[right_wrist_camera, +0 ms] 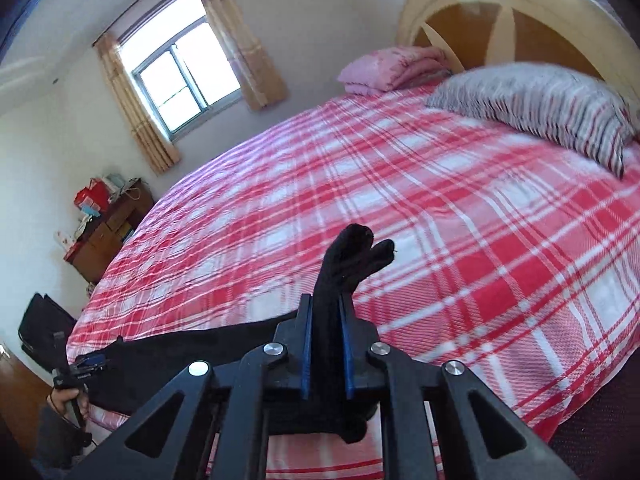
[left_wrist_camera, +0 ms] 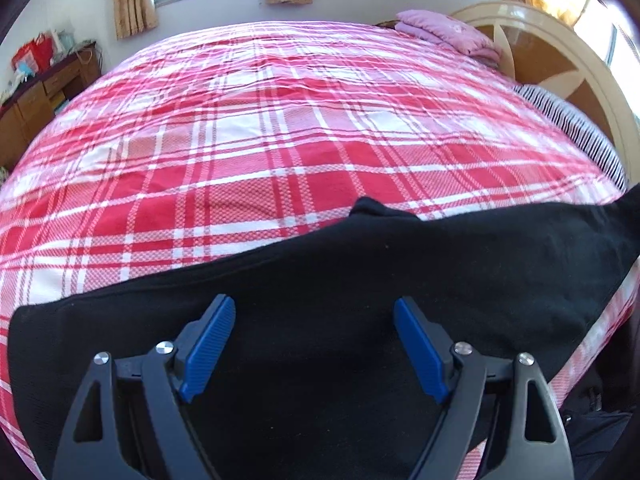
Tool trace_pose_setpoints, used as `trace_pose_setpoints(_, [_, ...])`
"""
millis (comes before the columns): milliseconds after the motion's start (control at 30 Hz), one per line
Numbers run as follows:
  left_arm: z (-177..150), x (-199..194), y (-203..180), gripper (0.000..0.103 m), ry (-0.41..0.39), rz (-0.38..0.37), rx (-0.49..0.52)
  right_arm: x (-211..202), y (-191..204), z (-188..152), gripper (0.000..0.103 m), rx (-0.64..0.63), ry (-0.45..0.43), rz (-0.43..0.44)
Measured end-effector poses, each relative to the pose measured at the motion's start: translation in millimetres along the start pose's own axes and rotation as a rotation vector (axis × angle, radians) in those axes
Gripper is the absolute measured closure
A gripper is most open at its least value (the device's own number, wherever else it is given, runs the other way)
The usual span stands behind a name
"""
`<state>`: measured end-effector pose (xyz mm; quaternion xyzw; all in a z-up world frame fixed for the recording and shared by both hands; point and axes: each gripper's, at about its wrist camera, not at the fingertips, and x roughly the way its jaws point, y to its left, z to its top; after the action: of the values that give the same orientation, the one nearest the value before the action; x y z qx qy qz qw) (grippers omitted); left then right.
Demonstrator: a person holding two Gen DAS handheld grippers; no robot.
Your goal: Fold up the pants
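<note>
Black pants point(left_wrist_camera: 360, 260) lie stretched along the near edge of a bed with a red and white plaid sheet point(left_wrist_camera: 280, 120). My left gripper point(left_wrist_camera: 314, 302) hovers over the pants, open, with nothing between its blue pads point(left_wrist_camera: 212, 344). My right gripper point(right_wrist_camera: 325, 300) is shut on a bunched end of the pants point(right_wrist_camera: 352, 252), which sticks out past the fingertips, lifted off the sheet. In the right wrist view the rest of the pants point(right_wrist_camera: 180, 344) runs left toward the left gripper point(right_wrist_camera: 90, 362), held by a hand point(right_wrist_camera: 66, 400).
A striped pillow point(right_wrist_camera: 540, 108) and a folded pink blanket point(right_wrist_camera: 392, 66) lie at the head of the bed by the arched headboard point(right_wrist_camera: 500, 12). A wooden dresser point(right_wrist_camera: 112, 224) with clutter stands under the window wall. A black bag point(right_wrist_camera: 44, 320) sits beside the bed.
</note>
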<state>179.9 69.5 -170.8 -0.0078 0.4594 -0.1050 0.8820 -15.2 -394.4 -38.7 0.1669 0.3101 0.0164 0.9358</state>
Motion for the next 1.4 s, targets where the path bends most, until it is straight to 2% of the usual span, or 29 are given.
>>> trace_pose_setpoints(100, [-1,-1,4,0.018,0.001,-0.025,-0.023,-3,32,1,0.091,-0.046,-0.013,0.031])
trace_pose_setpoints(267, [-3,-1,4,0.018,0.002,-0.022,-0.011,6,79,-1,0.091,-0.115,-0.007,0.091])
trace_pose_setpoints(667, [-2,-2,4,0.018,0.001,-0.025,-0.017,60,167,-28,0.091,-0.260,0.107,0.190])
trace_pose_setpoints(967, [1,-9,-3,0.018,-0.017,-0.039,-0.018,93,221,-51,0.091,-0.361,0.167,0.229])
trace_pose_setpoints(1400, [2,-14,-23,0.018,-0.025,-0.070,0.014,130,265,-79,0.091,-0.425,0.237,0.273])
